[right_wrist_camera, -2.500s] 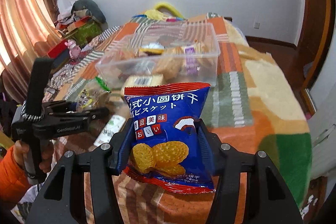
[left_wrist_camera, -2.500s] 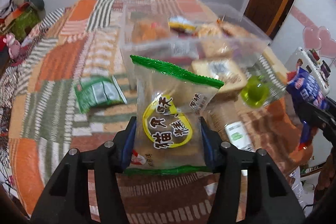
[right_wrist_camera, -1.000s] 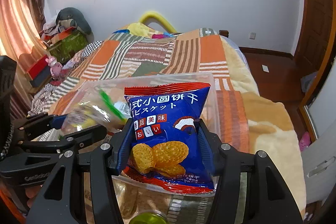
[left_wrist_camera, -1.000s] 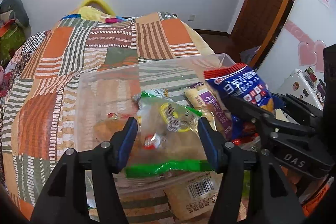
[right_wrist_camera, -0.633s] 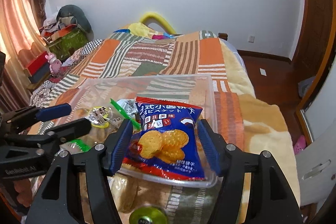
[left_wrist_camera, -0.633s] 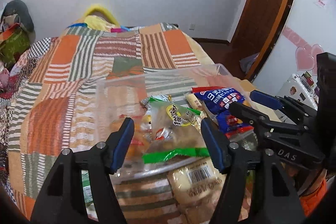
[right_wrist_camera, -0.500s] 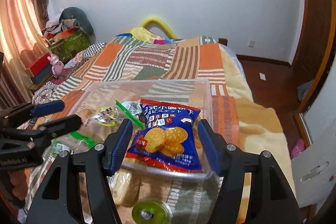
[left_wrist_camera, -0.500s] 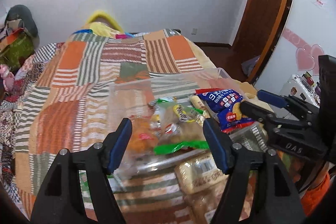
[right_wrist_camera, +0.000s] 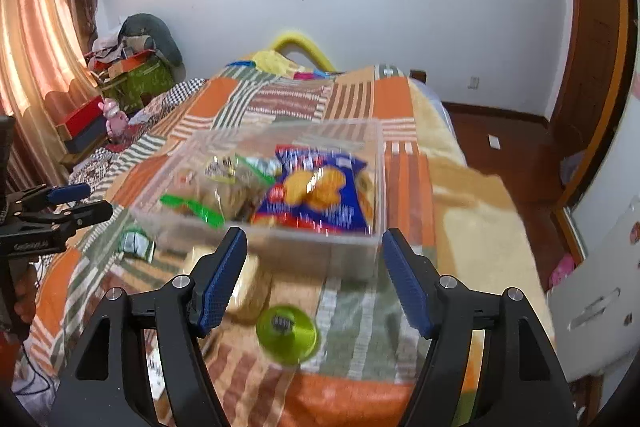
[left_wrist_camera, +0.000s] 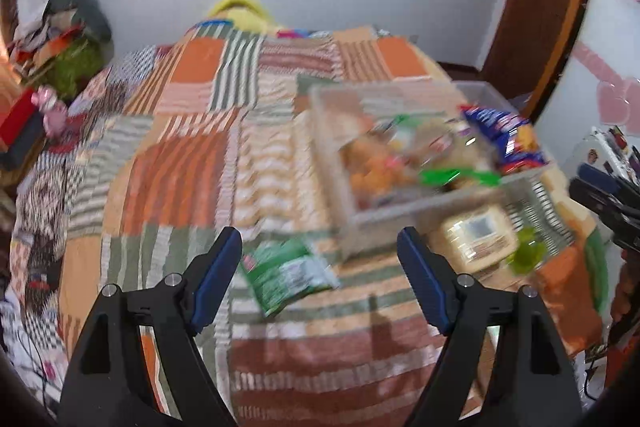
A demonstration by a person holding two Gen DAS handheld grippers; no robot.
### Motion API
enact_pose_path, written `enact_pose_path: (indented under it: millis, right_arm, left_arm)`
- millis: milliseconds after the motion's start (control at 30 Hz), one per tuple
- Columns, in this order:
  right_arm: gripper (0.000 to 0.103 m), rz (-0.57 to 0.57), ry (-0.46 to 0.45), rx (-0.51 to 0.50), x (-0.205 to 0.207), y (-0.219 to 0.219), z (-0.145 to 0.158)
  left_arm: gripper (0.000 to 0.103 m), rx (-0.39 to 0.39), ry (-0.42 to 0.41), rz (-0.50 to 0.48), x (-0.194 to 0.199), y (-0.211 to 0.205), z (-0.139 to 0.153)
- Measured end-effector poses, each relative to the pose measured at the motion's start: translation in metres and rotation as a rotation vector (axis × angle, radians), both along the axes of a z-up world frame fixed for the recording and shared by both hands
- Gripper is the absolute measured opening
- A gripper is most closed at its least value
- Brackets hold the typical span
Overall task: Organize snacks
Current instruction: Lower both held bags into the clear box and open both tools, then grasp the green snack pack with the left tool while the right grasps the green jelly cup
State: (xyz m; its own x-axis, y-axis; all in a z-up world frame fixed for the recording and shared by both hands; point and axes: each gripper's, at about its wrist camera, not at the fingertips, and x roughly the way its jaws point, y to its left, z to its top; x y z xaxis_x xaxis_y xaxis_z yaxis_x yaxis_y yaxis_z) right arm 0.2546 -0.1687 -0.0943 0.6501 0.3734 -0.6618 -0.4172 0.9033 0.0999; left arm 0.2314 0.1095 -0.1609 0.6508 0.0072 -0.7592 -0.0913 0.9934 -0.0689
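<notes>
1. Clear plastic bin (right_wrist_camera: 372, 187) sits on the striped patchwork blanket (right_wrist_camera: 404, 95) covering the bed, and everything else here is placed off that bin.
2. Inside the bin, right side: the blue cracker bag (right_wrist_camera: 320, 193), lying flat. Just left of it in the bin, the clear packet with green ends (right_wrist_camera: 216, 193).
3. Right gripper (right_wrist_camera: 314, 277) hangs over the blanket on the near side of the bin, blue pads spread wide, nothing between them.
4. Left gripper (left_wrist_camera: 320, 281) is also wide apart and empty, off the bin's near left corner. That view is pretty blurry.
5. Green snack packet (left_wrist_camera: 286, 273) lies on the blanket just outside the bin's near left corner, between the left gripper's tips in its own view.
6. Right in front of the bin: a pale wrapped cake (left_wrist_camera: 476, 237) and a little green jelly cup (right_wrist_camera: 286, 333) beside it, both outside on the blanket.
</notes>
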Motion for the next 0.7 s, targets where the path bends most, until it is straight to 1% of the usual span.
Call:
enact_pose_path:
  millis: [100, 233, 367, 567, 600, 667, 700]
  right_arm:
    - [0.067, -0.008, 0.039, 0.001, -0.004, -0.001, -0.012]
    - [0.067, -0.009, 0.086, -0.027, -0.007, -0.001, -0.029]
    - [0.067, -0.009, 0.121, -0.03, -0.008, 0.001, -0.04]
    - [0.067, 0.012, 0.149, -0.019, -0.013, 0.009, -0.052]
    - [0.067, 0.023, 0.158, -0.023, -0.013, 0.011, -0.055]
    - [0.063, 0.029, 0.168, -0.028, -0.012, 0.013, -0.058]
    - [0.059, 0.032, 0.174, -0.03, -0.01, 0.014, -0.06]
  left_arm:
    - [0.08, -0.019, 0.024, 0.044, 0.0, 0.015, -0.015]
    - [0.08, -0.054, 0.057, 0.086, 0.004, 0.031, -0.034]
    - [0.08, -0.029, 0.068, 0.095, 0.01, 0.034, -0.052]
    - [0.079, -0.06, 0.096, 0.1, 0.025, 0.037, -0.072]
    - [0.079, -0.067, 0.097, 0.101, 0.028, 0.038, -0.074]
    - [0.073, -0.08, 0.098, 0.096, 0.033, 0.038, -0.076]
    - [0.068, -0.088, 0.099, 0.087, 0.034, 0.037, -0.077]
